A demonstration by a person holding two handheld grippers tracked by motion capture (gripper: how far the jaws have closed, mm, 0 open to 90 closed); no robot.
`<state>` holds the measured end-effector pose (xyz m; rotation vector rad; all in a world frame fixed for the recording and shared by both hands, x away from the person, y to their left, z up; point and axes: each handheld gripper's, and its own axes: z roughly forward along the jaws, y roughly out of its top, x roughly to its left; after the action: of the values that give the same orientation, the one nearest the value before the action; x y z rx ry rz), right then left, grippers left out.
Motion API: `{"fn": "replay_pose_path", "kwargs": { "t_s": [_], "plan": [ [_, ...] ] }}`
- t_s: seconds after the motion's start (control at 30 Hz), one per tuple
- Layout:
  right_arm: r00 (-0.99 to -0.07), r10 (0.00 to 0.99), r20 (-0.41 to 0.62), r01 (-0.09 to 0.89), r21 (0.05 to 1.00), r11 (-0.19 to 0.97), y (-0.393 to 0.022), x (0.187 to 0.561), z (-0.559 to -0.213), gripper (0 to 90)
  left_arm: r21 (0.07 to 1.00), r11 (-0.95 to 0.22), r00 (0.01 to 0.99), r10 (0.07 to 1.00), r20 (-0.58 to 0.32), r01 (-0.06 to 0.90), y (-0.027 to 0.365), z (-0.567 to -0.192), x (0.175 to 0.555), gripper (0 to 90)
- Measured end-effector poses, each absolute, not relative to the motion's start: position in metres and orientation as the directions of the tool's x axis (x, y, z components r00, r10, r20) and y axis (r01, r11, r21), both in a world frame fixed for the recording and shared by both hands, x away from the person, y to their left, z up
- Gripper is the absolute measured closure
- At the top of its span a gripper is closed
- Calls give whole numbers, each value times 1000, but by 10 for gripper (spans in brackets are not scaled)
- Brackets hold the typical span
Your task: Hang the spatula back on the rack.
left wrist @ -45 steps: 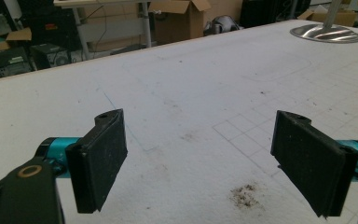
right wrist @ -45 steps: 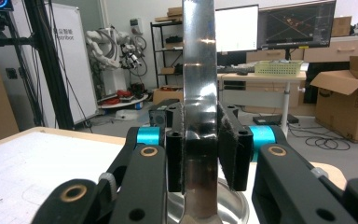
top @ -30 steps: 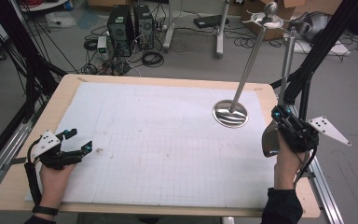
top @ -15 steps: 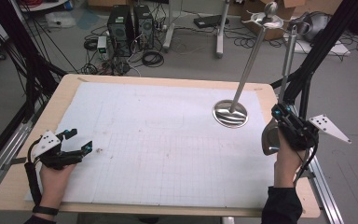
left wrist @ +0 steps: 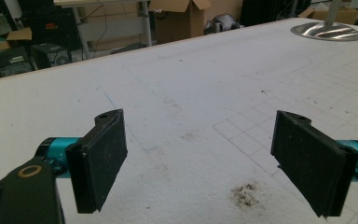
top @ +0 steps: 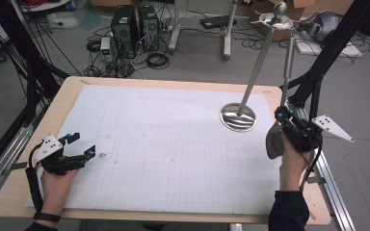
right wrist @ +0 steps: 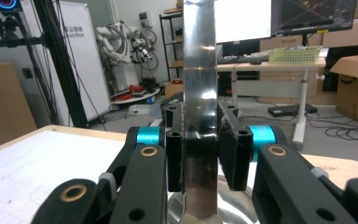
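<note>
the right tool (top: 283, 126) sits at the right edge of the high view, and a large metal ladle (top: 275, 139) is clamped in it: the long steel handle runs up between the two black pads toward the upper right of the frame, while the dull bowl hangs just below and to the left of the tool, over the right edge of the surface (top: 173, 84). in the right gripper view the handle (right wrist: 200, 112) stands upright through the centre of the frame, both pads pressed flat against its sides, and a bit of the shiny bowl shows at the bottom centre.

a second ladle (top: 238, 117) rests a little to the upper left of the right tool in the high view, its bright bowl on the white gridded sheet (top: 164, 144) and its handle slanting up toward the top right. it is near the held ladle but apart from it.

the left tool (top: 79, 147) lies at the lower left of the high view, low over the sheet, jaws spread wide with nothing between them; the left gripper view shows bare sheet and a dark smudge (left wrist: 244, 193) between the pads.

writing: a white panel at the upper left of the right gripper view carries small print, too blurred to read for certain.
</note>
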<state>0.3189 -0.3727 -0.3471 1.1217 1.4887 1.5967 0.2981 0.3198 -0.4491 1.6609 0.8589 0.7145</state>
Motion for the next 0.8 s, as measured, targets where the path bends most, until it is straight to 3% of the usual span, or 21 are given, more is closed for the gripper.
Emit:
{"fn": "replay_pose_path", "kwargs": {
  "t_s": [0.67,0.8],
  "plan": [
    [-444,881,164,141,984,-112,-371,338,-357,740,970,-161,559,828,32,182,319,-449,298,186],
    [-426,890,164,137,984,-116,-369,338,-355,670,970,-162,559,828,34,181,319,-449,298,185]
  ]
}}
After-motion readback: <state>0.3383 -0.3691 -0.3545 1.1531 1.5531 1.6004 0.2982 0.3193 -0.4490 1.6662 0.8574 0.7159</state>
